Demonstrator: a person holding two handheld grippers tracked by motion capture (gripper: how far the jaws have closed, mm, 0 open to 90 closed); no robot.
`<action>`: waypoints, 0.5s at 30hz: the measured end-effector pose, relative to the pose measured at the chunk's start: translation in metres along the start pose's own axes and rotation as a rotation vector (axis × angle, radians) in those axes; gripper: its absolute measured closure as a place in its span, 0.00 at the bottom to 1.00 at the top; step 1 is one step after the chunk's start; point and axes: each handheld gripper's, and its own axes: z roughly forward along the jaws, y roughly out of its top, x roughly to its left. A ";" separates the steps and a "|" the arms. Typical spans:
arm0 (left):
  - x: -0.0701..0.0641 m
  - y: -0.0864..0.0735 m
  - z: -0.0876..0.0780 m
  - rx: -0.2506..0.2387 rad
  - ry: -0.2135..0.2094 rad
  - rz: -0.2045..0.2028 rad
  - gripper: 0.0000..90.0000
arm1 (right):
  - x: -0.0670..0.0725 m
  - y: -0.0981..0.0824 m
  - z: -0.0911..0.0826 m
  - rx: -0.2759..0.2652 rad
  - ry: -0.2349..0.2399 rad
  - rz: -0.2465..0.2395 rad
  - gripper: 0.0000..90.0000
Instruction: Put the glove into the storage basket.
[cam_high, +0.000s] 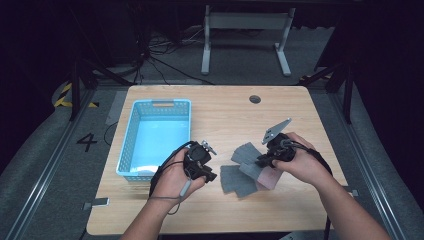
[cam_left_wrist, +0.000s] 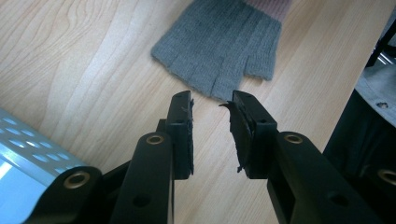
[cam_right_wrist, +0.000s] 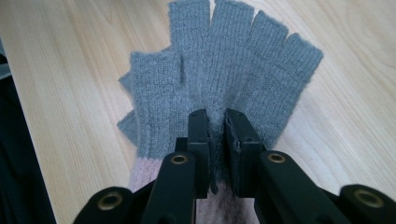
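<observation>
Two grey fingerless gloves with pink cuffs lie on the surface (cam_high: 225, 115), and neither has reached the blue basket (cam_high: 129, 145), which stands at about nine o'clock from them and looks empty apart from a pale patch on its floor; so, as I judge it, the work is at its start, with both gloves yet to be lifted and placed if the basket is where they go. In the high view the upper glove (cam_high: 248, 159) overlaps the lower glove (cam_high: 235, 181), which sits at about seven o'clock from it, nearer the person. The right hand-held gripper (cam_high: 261, 162) has its narrow-set jaws closed on a pinched ridge of the upper glove's knit just above the cuff, a grip the right gripper view makes plain while the high view gives little more than the tool resting on the fabric. The left hand-held gripper (cam_high: 210, 174) holds nothing: the left gripper view shows its jaws standing partly apart over bare wood, with the lower glove's cut finger ends just beyond the tips at twelve o'clock and a corner of the basket at eight o'clock, whereas from above that gap between the jaws is hard to read.
</observation>
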 end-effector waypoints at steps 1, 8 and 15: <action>0.000 0.000 0.000 0.000 0.000 0.000 0.78 | 0.001 0.000 0.002 0.002 0.005 -0.006 0.91; 0.000 0.001 0.007 0.016 -0.008 0.004 0.78 | 0.004 -0.001 0.018 0.024 0.033 -0.016 0.91; -0.001 0.002 0.016 0.030 -0.011 0.006 0.78 | 0.007 -0.004 0.032 0.051 0.048 -0.022 0.91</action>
